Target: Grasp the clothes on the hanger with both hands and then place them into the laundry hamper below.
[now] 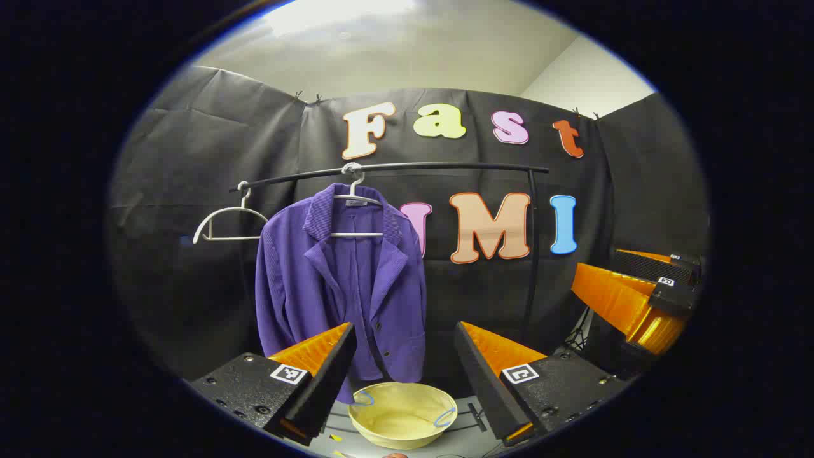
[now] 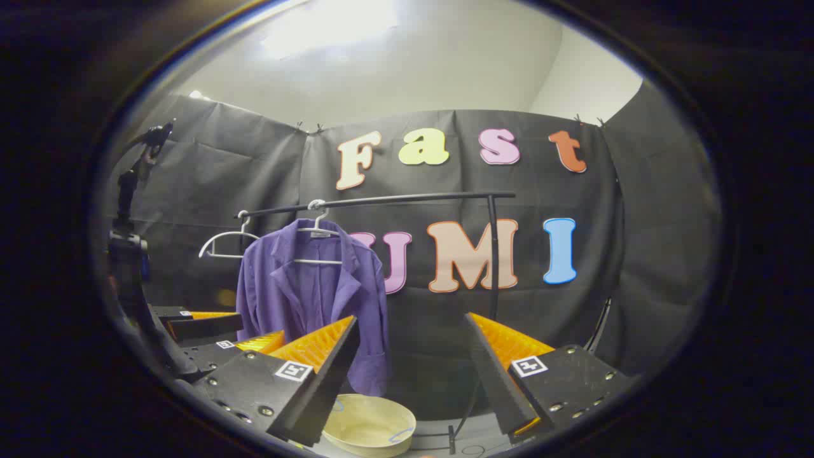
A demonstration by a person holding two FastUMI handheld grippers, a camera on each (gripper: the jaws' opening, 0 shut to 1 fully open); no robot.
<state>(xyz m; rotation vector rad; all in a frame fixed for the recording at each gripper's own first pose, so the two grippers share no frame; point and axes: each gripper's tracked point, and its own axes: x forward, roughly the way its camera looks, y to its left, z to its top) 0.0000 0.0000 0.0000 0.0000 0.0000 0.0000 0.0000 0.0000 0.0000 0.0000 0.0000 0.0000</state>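
Left gripper view: left hand-held gripper [image 1: 404, 369] is spread wide with nothing between its fingers, well short of the purple jacket [image 1: 340, 286]. The jacket hangs on a white hanger [image 1: 356, 213] from the black rail [image 1: 407, 168], front facing the camera, collar up, hem dangling just above the yellow laundry hamper [image 1: 402, 413] on the floor. An empty hanger [image 1: 226, 222] sits on the rail farther left. The right hand-held gripper [image 1: 626, 296] shows at the right edge, off to the side; can't tell its jaw state from here. Right gripper view: right hand-held gripper [image 2: 407, 375] is also released, fingers apart, holding nothing, far from the jacket [image 2: 311, 286], which sits left of its centre line. The hamper [image 2: 369, 426] shows low between the fingers, the left hand-held gripper [image 2: 210, 331] at lower left. Step in hand looks like the approach, nothing grasped yet. To do it well, probably bring each gripper to its own shoulder of the jacket, pinch fabric rather than the hanger wire, lift up and forward so the shoulders slide clear, then lower straight down, since the hamper is directly under the hem. Risk: dragging the hanger off the rail with the cloth.
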